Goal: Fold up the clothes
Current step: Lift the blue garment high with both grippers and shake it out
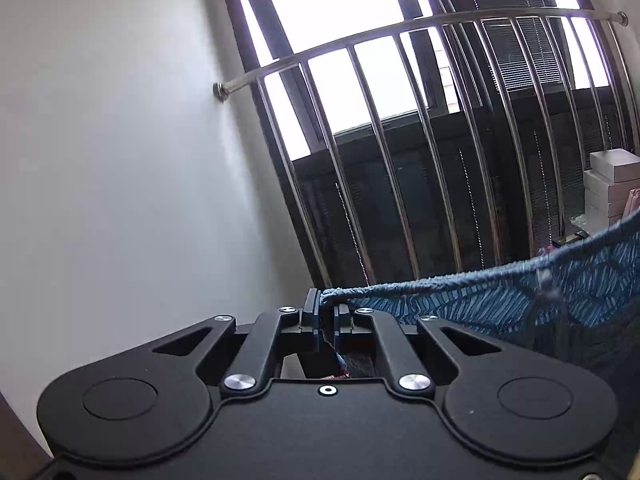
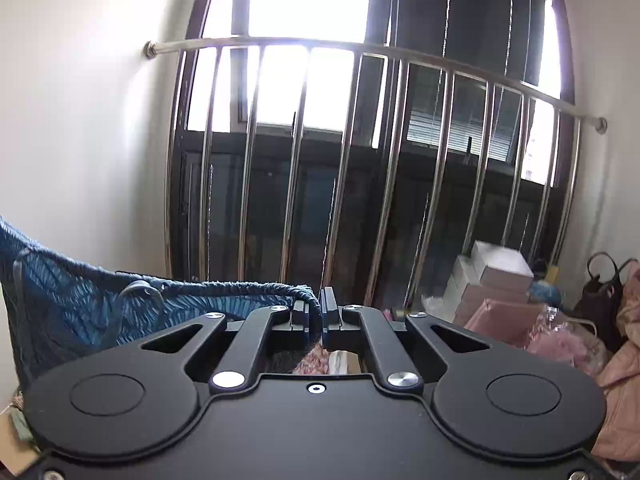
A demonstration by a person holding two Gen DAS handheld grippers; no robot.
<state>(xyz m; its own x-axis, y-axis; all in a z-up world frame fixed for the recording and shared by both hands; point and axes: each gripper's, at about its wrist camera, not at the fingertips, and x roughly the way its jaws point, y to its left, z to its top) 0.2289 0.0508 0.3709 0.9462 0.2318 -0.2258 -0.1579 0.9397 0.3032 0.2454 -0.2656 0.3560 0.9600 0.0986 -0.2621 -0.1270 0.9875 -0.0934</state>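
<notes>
A blue patterned garment (image 1: 520, 296) is held up in the air, stretched between my two grippers. In the left wrist view my left gripper (image 1: 327, 312) is shut on one top corner of it, and the cloth runs off to the right. In the right wrist view my right gripper (image 2: 316, 312) is shut on the other top corner, and the garment (image 2: 120, 304) hangs away to the left with a grey drawstring loop (image 2: 140, 288) on it. Both grippers point at a barred window.
A steel window railing (image 1: 400, 32) with vertical bars stands ahead, also in the right wrist view (image 2: 360, 52). White and pink boxes (image 2: 496, 280), pink bags (image 2: 568, 340) and a dark handbag (image 2: 600, 292) lie at lower right. A white wall (image 1: 120, 160) is on the left.
</notes>
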